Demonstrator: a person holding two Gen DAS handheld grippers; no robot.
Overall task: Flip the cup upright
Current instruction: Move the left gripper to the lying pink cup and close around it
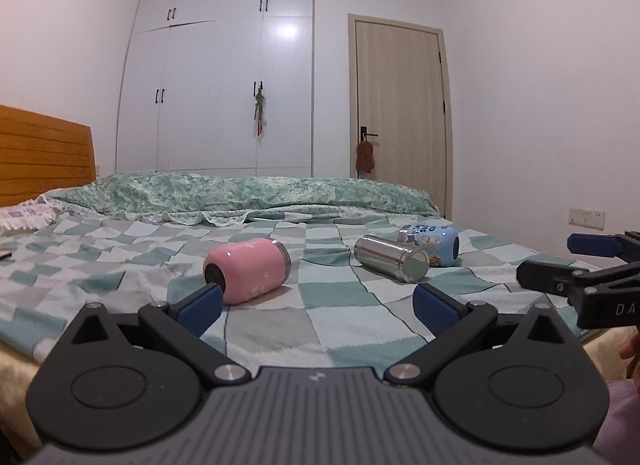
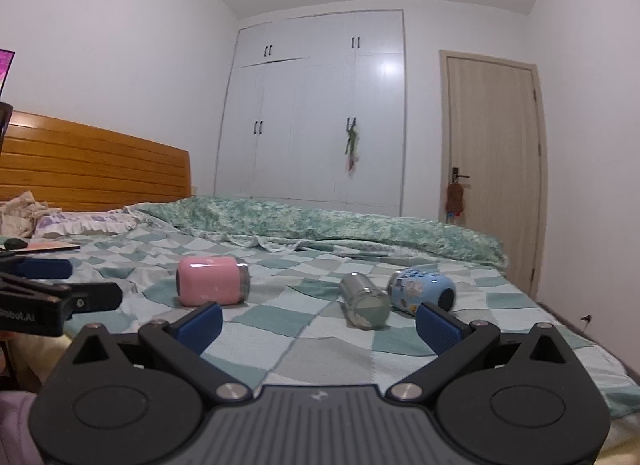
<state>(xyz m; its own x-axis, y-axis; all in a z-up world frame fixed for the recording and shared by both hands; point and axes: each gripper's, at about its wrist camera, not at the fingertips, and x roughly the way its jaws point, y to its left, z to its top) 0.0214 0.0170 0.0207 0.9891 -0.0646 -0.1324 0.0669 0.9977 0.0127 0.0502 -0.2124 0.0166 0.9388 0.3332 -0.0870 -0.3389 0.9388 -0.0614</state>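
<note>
Three cups are seen lying on their sides on the checked blanket [image 1: 280, 317] of a bed. The pink cup [image 1: 246, 269] lies to the left, with its dark base turned toward the left wrist camera and its steel rim facing away to the right. The steel cup [image 1: 390, 257] lies in the middle, well apart from the pink one, one round end turned toward the cameras; whether anything is inside cannot be told. Just behind and to the right of it lies the blue cup [image 1: 434, 243], printed with cartoon figures, close to the steel cup; whether they touch cannot be told. No contents are shown in any of the three.

The left gripper [image 1: 318, 307] is held low over the near edge of the bed, fingers spread wide apart with nothing between them; its left blue pad [image 1: 200, 307] appears just in front of the pink cup. The right gripper [image 2: 318, 323] is held likewise, level and pointing across the bed, fingers wide apart and empty. A folded green quilt [image 1: 248, 193] is laid along the far side, before a white wardrobe [image 1: 224, 77] and a wooden door [image 1: 400, 105].
</note>
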